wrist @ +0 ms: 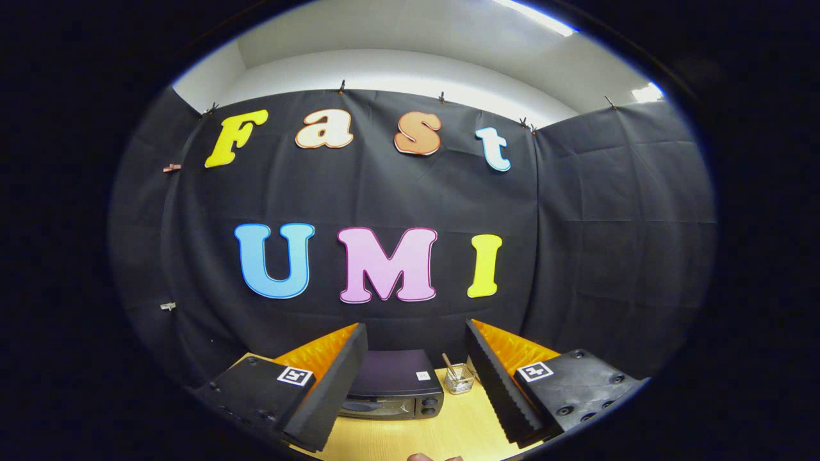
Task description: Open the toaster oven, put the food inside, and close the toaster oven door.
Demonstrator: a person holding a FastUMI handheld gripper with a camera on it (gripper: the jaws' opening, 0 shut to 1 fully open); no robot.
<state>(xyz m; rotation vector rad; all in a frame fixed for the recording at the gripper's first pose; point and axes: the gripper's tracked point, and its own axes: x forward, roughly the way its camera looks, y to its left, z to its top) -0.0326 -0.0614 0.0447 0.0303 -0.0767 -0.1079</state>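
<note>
A dark toaster oven (394, 386) stands on the wooden table (448, 429), just beyond and below my fingers, its door shut and its knobs at the right of its front. My gripper (416, 384) is held high above the table, open wide, with nothing between the fingers. The left finger (333, 384) covers the oven's left end. At the table's near edge a small rounded brownish thing (426, 457) peeks in; I cannot tell what it is.
A small wire mesh basket (459, 379) holding sticks stands on the table right of the oven, close to the right finger (496, 384). Black cloth walls close the booth behind and on both sides.
</note>
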